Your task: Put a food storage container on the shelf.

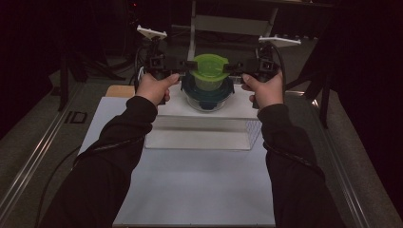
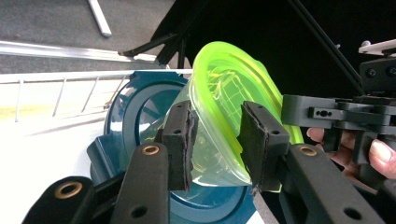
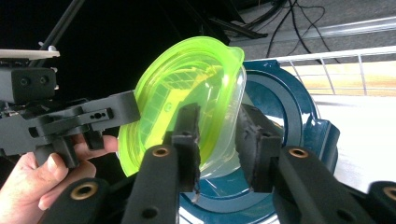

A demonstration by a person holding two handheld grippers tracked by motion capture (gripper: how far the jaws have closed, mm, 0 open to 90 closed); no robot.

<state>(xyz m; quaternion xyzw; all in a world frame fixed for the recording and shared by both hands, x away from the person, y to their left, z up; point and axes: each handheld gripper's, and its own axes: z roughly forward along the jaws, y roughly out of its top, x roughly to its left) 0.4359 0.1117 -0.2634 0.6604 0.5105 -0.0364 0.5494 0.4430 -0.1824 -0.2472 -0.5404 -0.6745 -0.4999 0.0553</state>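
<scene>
A clear container with a lime green lid (image 1: 209, 71) hangs just above a larger clear container with a dark blue lid (image 1: 207, 97), which stands on a white tray (image 1: 176, 107). My left gripper (image 1: 192, 64) is shut on the green-lidded container's left edge and my right gripper (image 1: 227, 68) on its right edge. In the left gripper view my gripper (image 2: 217, 140) clamps the green-lidded container (image 2: 229, 88), tilted, in front of the blue lid (image 2: 135, 107). In the right gripper view my gripper (image 3: 218, 140) pinches the same container (image 3: 187, 79) before the blue lid (image 3: 285, 98).
The tray sits at the far end of a white sheet (image 1: 199, 185) on the table. A wire rack (image 1: 253, 128) stands at the tray's right front, and a wooden board corner (image 1: 119, 90) shows at its left. A white frame post (image 1: 192, 28) rises behind.
</scene>
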